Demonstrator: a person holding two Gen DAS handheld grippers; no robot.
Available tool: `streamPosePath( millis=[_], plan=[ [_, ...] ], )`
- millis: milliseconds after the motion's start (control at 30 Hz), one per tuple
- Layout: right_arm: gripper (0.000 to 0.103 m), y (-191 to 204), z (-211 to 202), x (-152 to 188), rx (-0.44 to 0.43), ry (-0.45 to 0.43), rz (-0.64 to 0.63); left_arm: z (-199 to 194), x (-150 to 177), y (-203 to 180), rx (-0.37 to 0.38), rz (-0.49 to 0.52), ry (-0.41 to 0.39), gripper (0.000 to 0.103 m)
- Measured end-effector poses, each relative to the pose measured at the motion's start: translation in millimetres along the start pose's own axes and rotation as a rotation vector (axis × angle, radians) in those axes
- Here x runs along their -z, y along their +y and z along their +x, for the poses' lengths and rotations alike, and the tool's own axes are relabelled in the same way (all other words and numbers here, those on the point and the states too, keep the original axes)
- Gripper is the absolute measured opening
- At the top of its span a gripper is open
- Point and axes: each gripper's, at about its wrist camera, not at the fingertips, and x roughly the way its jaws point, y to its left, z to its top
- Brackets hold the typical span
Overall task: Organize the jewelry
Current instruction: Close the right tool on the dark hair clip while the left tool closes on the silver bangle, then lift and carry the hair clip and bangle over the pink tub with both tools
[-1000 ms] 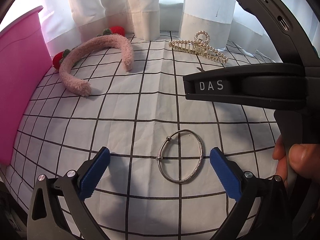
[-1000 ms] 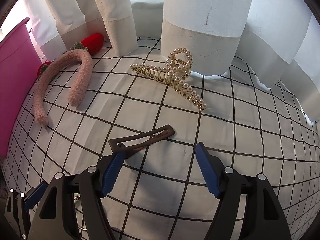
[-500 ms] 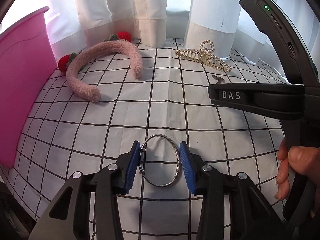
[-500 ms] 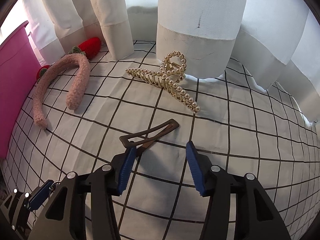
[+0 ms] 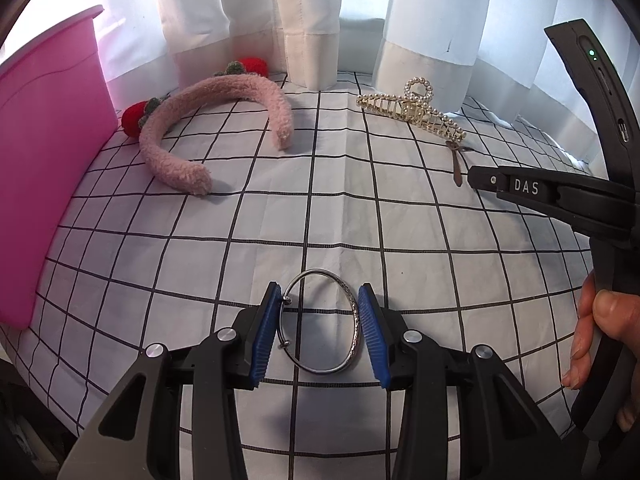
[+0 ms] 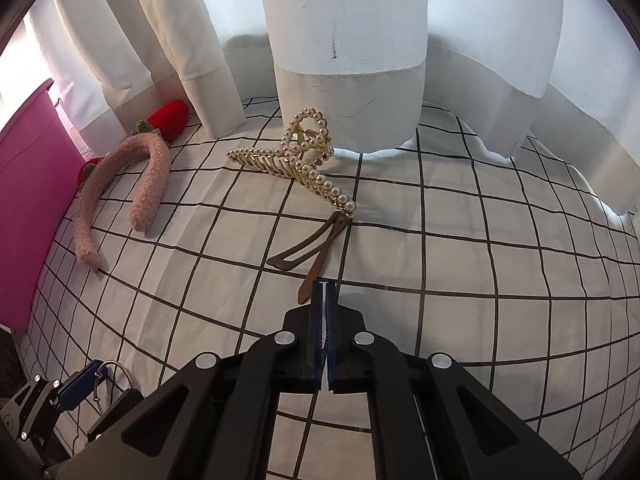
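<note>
On the checked cloth (image 5: 320,216) the pink bin (image 5: 48,176) stands at the left edge, with the fluffy pink headband (image 5: 208,120) just beside it toward the curtain. The pearl claw clip (image 6: 296,160) lies right of the headband, the brown hair clip (image 6: 312,248) touching its near end. Nearest, the left gripper (image 5: 320,332) clamps the silver bangle (image 5: 320,320) by its sides, while the right gripper (image 6: 325,336) has just closed, pads together on nothing, tips just beside the brown clip's lower prong.

The tall pink plastic bin (image 5: 48,152) runs off the left edge, its inside unseen; the white curtains (image 6: 344,20) (hems only) leave the top.
</note>
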Motion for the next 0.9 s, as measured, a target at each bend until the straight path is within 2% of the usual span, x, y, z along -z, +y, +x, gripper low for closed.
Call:
streamPosePath(
  millis=[300,333,367,433,533,700,833,900],
  plan=[
    [0.003,-16,-10,6,-0.087,0.006,0.078,1,-1,1,-0.001,-0.007,0.004,0.039],
    [0.008,-18,-10,6,-0.092,0.011,0.088,1,-1,1,0.000,-0.007,0.005,0.039],
    [0.021,-15,-8,3,-0.085,0.013,0.094,1,-1,1,0.000,-0.007,0.005,0.039],
    [0.038,-14,-6,0,-0.086,0.013,0.101,1,-1,1,0.000,-0.003,0.004,0.039],
    [0.048,-5,-2,-7,-0.060,0.001,0.089,1,-1,1,0.005,-0.003,0.004,0.039],
    [0.051,11,13,-18,0.014,-0.005,0.042,1,-1,1,0.004,-0.003,0.004,0.039],
    [0.051,24,23,-24,0.115,-0.019,-0.032,1,-1,1,0.005,-0.002,0.005,0.039],
    [0.050,27,24,-25,0.118,-0.030,-0.041,1,-1,2,0.007,-0.003,0.006,0.039]
  ],
)
